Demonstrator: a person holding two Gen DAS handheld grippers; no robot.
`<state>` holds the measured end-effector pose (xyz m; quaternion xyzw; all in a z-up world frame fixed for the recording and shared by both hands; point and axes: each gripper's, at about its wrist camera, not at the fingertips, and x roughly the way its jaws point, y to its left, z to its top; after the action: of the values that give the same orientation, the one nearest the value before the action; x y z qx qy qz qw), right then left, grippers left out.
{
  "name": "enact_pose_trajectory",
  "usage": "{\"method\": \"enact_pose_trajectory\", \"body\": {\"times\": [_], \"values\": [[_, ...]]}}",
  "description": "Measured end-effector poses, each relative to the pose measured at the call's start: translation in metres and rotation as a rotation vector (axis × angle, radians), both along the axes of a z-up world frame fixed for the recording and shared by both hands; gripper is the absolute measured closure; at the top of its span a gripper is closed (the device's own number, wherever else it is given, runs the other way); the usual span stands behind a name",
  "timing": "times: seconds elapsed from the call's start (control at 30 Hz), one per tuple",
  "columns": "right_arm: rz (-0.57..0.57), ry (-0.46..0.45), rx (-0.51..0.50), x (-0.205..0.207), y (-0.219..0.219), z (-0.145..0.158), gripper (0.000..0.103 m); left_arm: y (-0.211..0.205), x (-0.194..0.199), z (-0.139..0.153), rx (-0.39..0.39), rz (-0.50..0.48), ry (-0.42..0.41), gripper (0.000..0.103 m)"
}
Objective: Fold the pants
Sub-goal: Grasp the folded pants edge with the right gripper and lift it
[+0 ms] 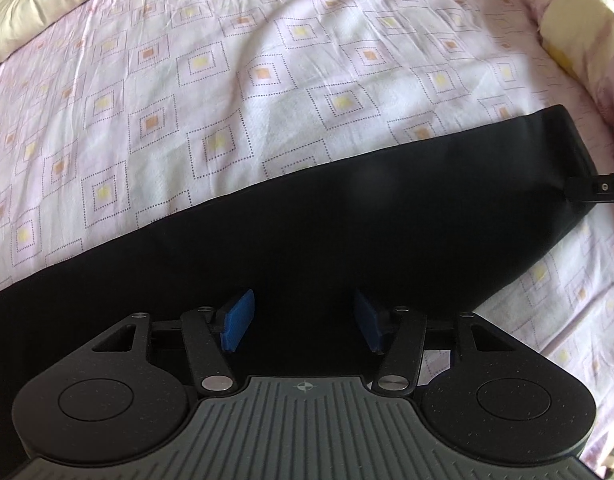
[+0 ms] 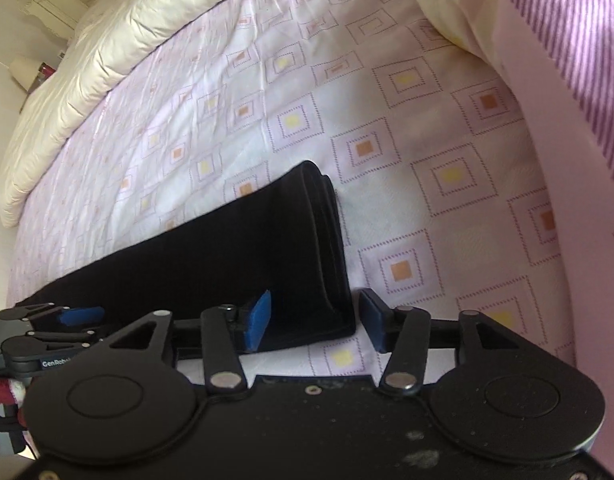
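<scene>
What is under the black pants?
The black pants lie flat on the patterned bedsheet, which shows all around them. Stacked layers show at their end, so they are already folded over. Whether anything else lies beneath is hidden by the cloth.

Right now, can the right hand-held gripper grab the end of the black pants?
Probably yes. The right hand-held gripper is open and the corner of the black pants already lies between its blue pads, flat on the patterned bedsheet. Nothing covers that end, so closing should catch it.
</scene>
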<state>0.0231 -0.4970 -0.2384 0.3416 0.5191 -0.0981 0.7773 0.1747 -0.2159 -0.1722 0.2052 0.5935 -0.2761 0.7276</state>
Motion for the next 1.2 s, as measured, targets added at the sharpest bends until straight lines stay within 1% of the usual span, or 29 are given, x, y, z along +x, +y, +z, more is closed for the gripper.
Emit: {"method": "enact_pose_trajectory", "body": {"times": [0.1, 0.17, 0.27, 0.3, 0.33, 0.37, 0.4, 0.47, 0.53, 0.6, 0.67, 0.77, 0.87, 0.93, 1.0, 1.07, 1.1, 1.2], "values": [[-0.002, -0.03, 0.061, 0.008, -0.004, -0.007, 0.045, 0.002, 0.001, -0.001, -0.014, -0.013, 0.006, 0.048], [-0.014, -0.052, 0.122, 0.012, -0.007, -0.012, 0.045, 0.002, 0.001, -0.002, -0.019, -0.016, 0.006, 0.048], [-0.038, -0.075, 0.153, 0.018, -0.011, -0.016, 0.047, 0.002, 0.001, -0.002, -0.021, -0.011, 0.009, 0.048], [-0.048, -0.079, 0.155, 0.017, -0.012, -0.016, 0.05, 0.002, 0.002, -0.001, -0.021, -0.008, 0.009, 0.048], [-0.066, -0.081, 0.163, 0.014, -0.013, -0.015, 0.056, 0.002, 0.001, -0.001, -0.022, -0.006, 0.008, 0.048], [-0.075, -0.075, 0.194, 0.012, -0.014, -0.018, 0.083, 0.003, 0.001, -0.001, -0.023, -0.007, 0.007, 0.047], [-0.092, -0.062, 0.217, 0.011, -0.013, -0.019, 0.084, 0.003, 0.001, -0.002, -0.024, -0.007, 0.006, 0.047], [-0.099, -0.071, 0.167, 0.011, -0.003, -0.009, 0.084, 0.003, 0.002, -0.002, -0.027, -0.007, 0.006, 0.047], [-0.104, -0.103, 0.134, 0.009, 0.007, 0.01, 0.084, 0.002, 0.002, -0.003, -0.026, -0.005, 0.006, 0.047], [-0.102, -0.155, 0.124, 0.007, 0.016, 0.033, 0.084, 0.001, 0.002, -0.004, -0.024, -0.006, 0.002, 0.047], [-0.081, -0.189, 0.111, 0.011, 0.027, 0.055, 0.084, 0.0, 0.002, -0.004, -0.025, -0.005, -0.002, 0.047], [-0.034, -0.225, 0.11, 0.02, 0.047, 0.081, 0.084, 0.0, 0.0, -0.005, -0.027, -0.005, -0.012, 0.046], [0.01, -0.247, 0.112, 0.033, 0.074, 0.097, 0.084, 0.003, 0.0, -0.004, -0.042, -0.001, -0.013, 0.046], [0.033, -0.256, 0.108, 0.042, 0.094, 0.105, 0.084, 0.009, 0.003, -0.002, -0.075, 0.011, -0.003, 0.046], [0.048, -0.253, 0.09, 0.051, 0.114, 0.111, 0.084, 0.02, 0.008, 0.006, -0.101, 0.037, -0.013, 0.053], [0.062, -0.249, 0.076, 0.058, 0.134, 0.114, 0.084, 0.041, 0.013, 0.021, -0.116, 0.102, -0.087, 0.053], [0.072, -0.245, 0.066, 0.062, 0.145, 0.115, 0.084, 0.053, 0.016, 0.028, -0.131, 0.134, -0.11, 0.053], [0.11, -0.227, 0.034, 0.077, 0.182, 0.112, 0.084, 0.099, 0.026, 0.045, -0.174, 0.218, -0.125, 0.053]]}}
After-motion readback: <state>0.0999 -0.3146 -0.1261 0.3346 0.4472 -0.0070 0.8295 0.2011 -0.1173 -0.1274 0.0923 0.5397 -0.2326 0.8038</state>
